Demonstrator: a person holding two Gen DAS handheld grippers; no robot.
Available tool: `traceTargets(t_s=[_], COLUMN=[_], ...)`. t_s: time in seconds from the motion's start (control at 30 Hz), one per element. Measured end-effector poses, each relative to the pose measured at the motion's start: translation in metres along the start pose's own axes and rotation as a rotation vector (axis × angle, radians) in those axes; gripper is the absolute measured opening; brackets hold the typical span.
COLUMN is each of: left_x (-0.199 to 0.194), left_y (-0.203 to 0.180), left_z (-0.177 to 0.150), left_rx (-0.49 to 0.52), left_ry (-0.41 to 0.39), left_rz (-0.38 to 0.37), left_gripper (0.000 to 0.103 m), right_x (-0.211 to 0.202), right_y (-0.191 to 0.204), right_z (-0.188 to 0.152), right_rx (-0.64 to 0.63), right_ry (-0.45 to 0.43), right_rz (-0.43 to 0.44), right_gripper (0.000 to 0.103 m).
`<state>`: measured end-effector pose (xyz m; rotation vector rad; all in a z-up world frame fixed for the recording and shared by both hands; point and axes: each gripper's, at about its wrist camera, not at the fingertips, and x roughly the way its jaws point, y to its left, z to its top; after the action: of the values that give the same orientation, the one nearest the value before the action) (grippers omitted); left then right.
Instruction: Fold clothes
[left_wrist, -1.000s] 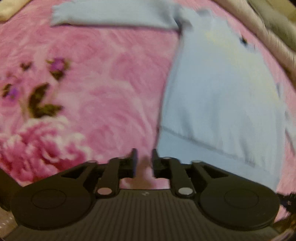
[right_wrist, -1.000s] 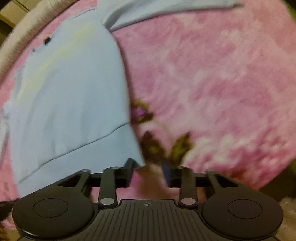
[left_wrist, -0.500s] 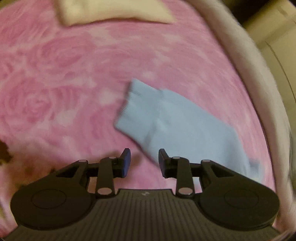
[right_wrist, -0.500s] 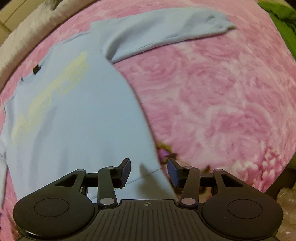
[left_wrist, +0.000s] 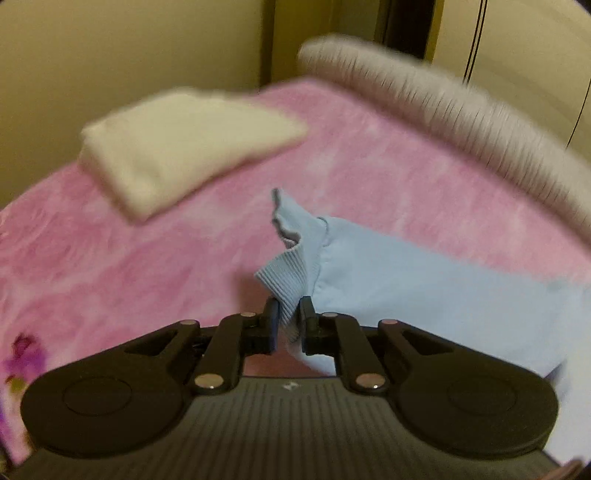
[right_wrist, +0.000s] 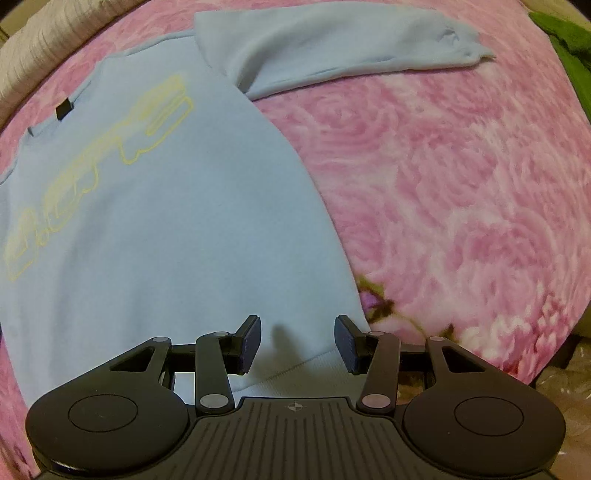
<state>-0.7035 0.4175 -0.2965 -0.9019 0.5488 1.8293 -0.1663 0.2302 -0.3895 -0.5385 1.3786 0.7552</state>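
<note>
A light blue sweatshirt (right_wrist: 166, 221) with yellow outlined lettering lies flat on the pink floral blanket (right_wrist: 461, 184). Its one sleeve (right_wrist: 332, 48) stretches out to the right at the top. My right gripper (right_wrist: 297, 341) is open and hovers over the hem near the garment's lower right corner. In the left wrist view my left gripper (left_wrist: 288, 319) is shut on the ribbed cuff (left_wrist: 286, 277) of the other sleeve (left_wrist: 424, 288), which is lifted and bunched above the blanket (left_wrist: 110, 266).
A folded cream garment (left_wrist: 177, 147) lies on the blanket at the back left. A grey fuzzy bed edge (left_wrist: 443, 110) runs along the back right, with walls behind. A green cloth (right_wrist: 569, 48) lies at the far right edge.
My left gripper swung from the hem to the sleeve end, shut on the cuff and lifted it. My right gripper moved over the hem and opened wider.
</note>
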Motion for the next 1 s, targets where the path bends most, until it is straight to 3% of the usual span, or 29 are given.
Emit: traceTargets(t_s=[0.07, 0.17, 0.33, 0.4, 0.47, 0.67, 0.83, 1.0], left_x=[0.017, 0.012, -0.018, -0.030, -0.046, -0.095, -0.122, -0.132], left_y=[0.009, 0.007, 0.011, 0.011, 0.001, -0.060, -0.106, -0.143], left_z=[-0.012, -0.016, -0.019, -0.027, -0.044, -0.105, -0.137, -0.150], left_rx=[-0.047, -0.097, -0.198, -0.225, -0.208, -0.160, -0.202, -0.238], left_ry=[0.088, 0.066, 0.089, 0.144, 0.204, 0.260, 0.284, 0.285], left_rz=[0.042, 0.102, 0.194, 0.162, 0.080, -0.119, -0.184, -0.214], left_gripper=[0.014, 0.023, 0.020, 0.020, 0.020, 0.020, 0.020, 0.020], right_x=[0.002, 0.006, 0.003, 0.000, -0.003, 0.001, 0.009, 0.030], right_y=[-0.001, -0.004, -0.027, -0.049, -0.076, -0.179, -0.258, -0.312], right_z=[0.001, 0.001, 0.008, 0.016, 0.026, 0.070, 0.115, 0.155], right_rx=[0.001, 0.002, 0.049, 0.097, 0.151, 0.432, 0.631, 0.733], right_ry=[0.006, 0.016, 0.000, -0.028, -0.068, -0.226, -0.367, -0.410], right_rz=[0.012, 0.029, 0.062, 0.081, 0.111, 0.261, 0.402, 0.441], right_gripper=[0.048, 0.048, 0.048, 0.048, 0.048, 0.048, 0.048, 0.048])
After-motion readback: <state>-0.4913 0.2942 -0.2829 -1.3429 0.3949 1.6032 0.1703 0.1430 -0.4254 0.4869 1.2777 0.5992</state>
